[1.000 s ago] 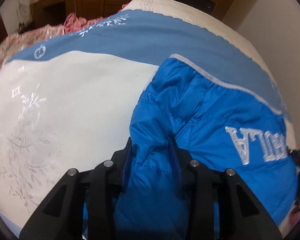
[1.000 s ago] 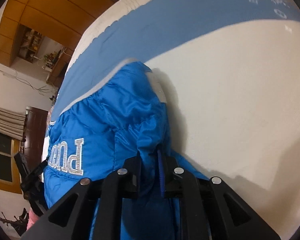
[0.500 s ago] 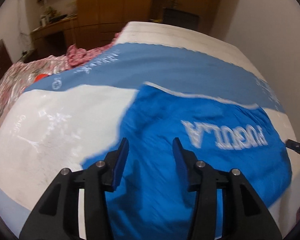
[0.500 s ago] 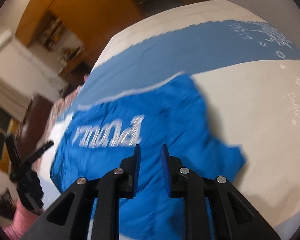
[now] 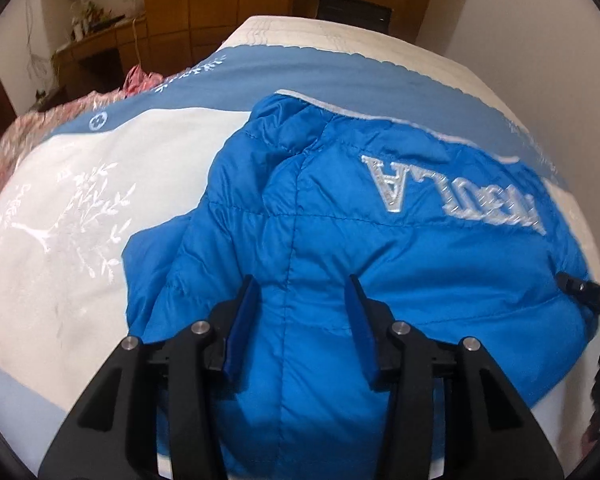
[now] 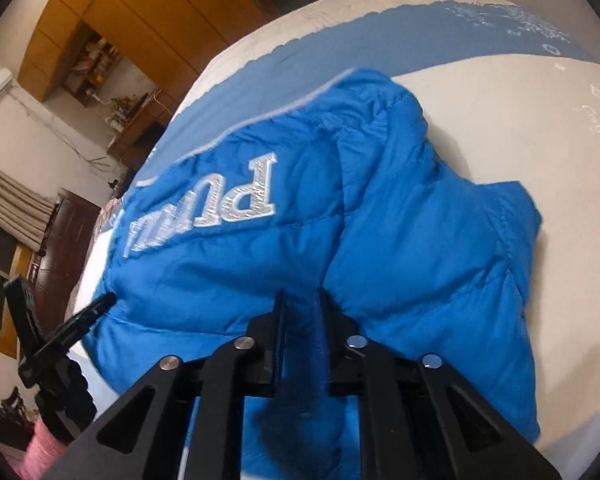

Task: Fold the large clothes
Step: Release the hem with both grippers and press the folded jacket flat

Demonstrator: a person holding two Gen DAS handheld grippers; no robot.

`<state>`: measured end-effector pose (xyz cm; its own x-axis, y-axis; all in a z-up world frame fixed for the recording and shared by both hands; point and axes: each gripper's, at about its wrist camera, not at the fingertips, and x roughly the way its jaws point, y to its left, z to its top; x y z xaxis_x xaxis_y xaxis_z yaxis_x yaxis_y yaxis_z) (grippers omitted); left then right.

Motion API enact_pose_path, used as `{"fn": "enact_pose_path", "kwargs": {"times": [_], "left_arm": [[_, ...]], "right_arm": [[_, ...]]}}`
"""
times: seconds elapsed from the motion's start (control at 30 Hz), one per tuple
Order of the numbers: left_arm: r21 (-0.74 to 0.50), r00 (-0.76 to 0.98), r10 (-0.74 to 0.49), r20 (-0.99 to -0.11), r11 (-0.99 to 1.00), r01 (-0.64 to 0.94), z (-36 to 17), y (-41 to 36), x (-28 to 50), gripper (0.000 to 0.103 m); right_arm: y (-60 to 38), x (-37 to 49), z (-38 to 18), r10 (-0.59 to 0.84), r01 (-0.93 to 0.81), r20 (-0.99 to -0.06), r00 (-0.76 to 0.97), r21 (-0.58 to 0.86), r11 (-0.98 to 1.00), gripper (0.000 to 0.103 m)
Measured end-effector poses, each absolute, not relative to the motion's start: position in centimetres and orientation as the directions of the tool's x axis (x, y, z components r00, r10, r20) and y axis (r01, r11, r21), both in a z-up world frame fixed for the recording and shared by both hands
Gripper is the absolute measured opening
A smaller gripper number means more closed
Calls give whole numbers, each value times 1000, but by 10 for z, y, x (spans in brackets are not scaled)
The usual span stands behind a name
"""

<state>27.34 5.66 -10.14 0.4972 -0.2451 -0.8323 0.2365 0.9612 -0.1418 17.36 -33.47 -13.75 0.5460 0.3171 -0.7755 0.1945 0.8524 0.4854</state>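
Observation:
A bright blue padded jacket [image 5: 340,240] with silver embroidered letters lies folded on the bed; it also shows in the right wrist view [image 6: 300,220]. My left gripper [image 5: 302,292] is open just above the jacket's near edge, fingers apart, holding nothing. My right gripper [image 6: 300,304] hangs over the jacket's near edge with a narrow gap between its fingers and no cloth between the tips. The other gripper's tip shows at the right edge of the left wrist view [image 5: 588,292] and at the left of the right wrist view [image 6: 60,332].
The bed has a white and blue bedspread [image 5: 80,208] with embroidered flowers. A pink patterned quilt [image 5: 28,128] lies at the bed's far left. Wooden cabinets [image 5: 204,8] stand behind the bed. A white wall [image 5: 520,20] is at the right.
Both grippers have let go of the jacket and pulled back. The jacket now lies flat on the bed with its lettering up.

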Motion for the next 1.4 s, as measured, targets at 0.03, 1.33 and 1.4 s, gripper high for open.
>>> {"fn": "enact_pose_path", "kwargs": {"times": [0.03,1.33,1.4], "left_arm": [[-156,501,-259,-826,958,239,-96,57,270,45],[-165,438,-212,-874,976,144,-139,24,456,60],[-183,451,-226,-863,973,137,-131,29,448,58]], "right_arm": [[-333,170,-130,322,179,-766,556,489,854,17],[-407,336,-169,254,227,-799,545,432,873,10],[-404,328,-155,237,211,-791,564,415,885,16]]}}
